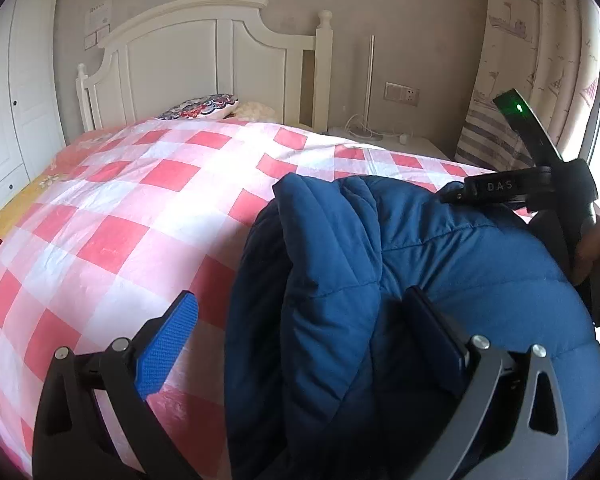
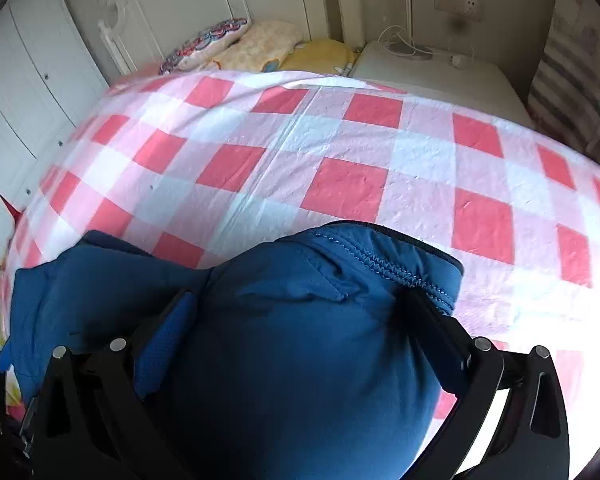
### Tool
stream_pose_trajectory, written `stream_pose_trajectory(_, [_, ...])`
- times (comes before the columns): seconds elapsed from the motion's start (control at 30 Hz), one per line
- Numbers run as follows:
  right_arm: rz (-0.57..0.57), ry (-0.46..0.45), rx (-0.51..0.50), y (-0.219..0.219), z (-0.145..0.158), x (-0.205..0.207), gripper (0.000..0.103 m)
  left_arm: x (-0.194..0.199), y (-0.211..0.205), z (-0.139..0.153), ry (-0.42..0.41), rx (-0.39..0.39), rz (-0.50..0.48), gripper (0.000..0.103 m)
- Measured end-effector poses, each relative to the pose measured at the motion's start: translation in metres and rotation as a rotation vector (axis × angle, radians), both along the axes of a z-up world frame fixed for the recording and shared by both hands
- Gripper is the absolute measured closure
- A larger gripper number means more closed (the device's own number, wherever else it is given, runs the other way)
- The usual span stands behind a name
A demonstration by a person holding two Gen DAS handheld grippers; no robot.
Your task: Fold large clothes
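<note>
Jaws of the right gripper (image 2: 300,340) stand spread as wide as they go, straddling a bulge of the blue padded jacket (image 2: 292,320), the pads beside the cloth and, as far as the view tells, not pressing it. The left gripper (image 1: 300,332) is spread too, one blue pad over bare bedding, the other resting against a puffed fold of the jacket without pinching it. The jacket lies bunched near the foot edge of the bed (image 1: 148,184), on a red and white checked cover, with its stitched hem toward the headboard (image 1: 188,44). It looks light, soft and springy, with a smooth shell likely to slip, so a hold at the hem or a quilted seam should serve better than a bite into loose filling. Most of the cover between jacket and pillows (image 2: 236,44) is bare, leaving ample room to spread and fold. Toward the window-side edge the margin is narrow, and a nightstand (image 2: 440,68) stands there.
</note>
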State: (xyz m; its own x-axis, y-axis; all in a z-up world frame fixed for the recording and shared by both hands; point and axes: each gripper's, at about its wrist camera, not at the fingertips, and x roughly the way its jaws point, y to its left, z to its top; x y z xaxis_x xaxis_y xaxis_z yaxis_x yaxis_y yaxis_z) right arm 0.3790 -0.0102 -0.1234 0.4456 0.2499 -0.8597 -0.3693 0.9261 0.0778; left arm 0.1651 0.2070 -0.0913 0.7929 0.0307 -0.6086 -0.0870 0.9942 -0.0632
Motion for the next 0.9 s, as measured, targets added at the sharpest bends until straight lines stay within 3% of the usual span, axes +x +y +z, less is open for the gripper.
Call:
stream_pose_trajectory(0.07, [0.013,-0.022,-0.079,0.01,0.014,-0.008,0.005,-0.002,0.001,0.0,0.005,-0.004,0.0,0.002])
stream_pose_trajectory(0.13, [0.039,-0.062,-0.035,0.013,0.034,-0.024,0.005,-0.006,0.003,0.0,0.028,-0.01,0.003,0.002])
stream_pose_trajectory(0.17, [0.081,-0.099,0.03,0.012,0.049,-0.045,0.005,-0.01,0.004,0.001,0.039,-0.015,0.001,0.002])
stream_pose_trajectory(0.23, [0.153,-0.135,0.069,0.013,0.061,-0.08,0.005,-0.022,0.006,0.003,0.054,-0.028,-0.009,0.002])
stream_pose_trajectory(0.33, [0.247,-0.207,0.021,0.013,0.061,-0.142,0.005,-0.04,0.007,0.002,0.052,-0.03,-0.019,0.002])
stream_pose_trajectory(0.4, [0.309,-0.161,-0.038,0.02,0.035,-0.165,0.004,-0.043,0.006,-0.004,0.052,-0.034,-0.013,0.002])
stream_pose_trajectory(0.47, [0.293,-0.262,-0.047,0.018,0.017,-0.181,0.004,-0.039,0.007,-0.011,0.075,-0.059,-0.007,0.002])
stream_pose_trajectory(0.57, [0.287,-0.264,0.007,0.012,0.01,-0.175,0.004,-0.036,0.01,-0.017,0.077,-0.092,-0.009,0.002])
stream_pose_trajectory(0.73, [0.248,-0.262,-0.048,0.013,0.028,-0.187,0.005,-0.04,0.009,-0.019,0.06,-0.084,-0.005,0.002])
stream_pose_trajectory(0.9, [0.249,-0.335,0.05,-0.01,0.044,-0.239,0.005,-0.039,0.011,-0.019,0.053,-0.095,-0.006,0.002])
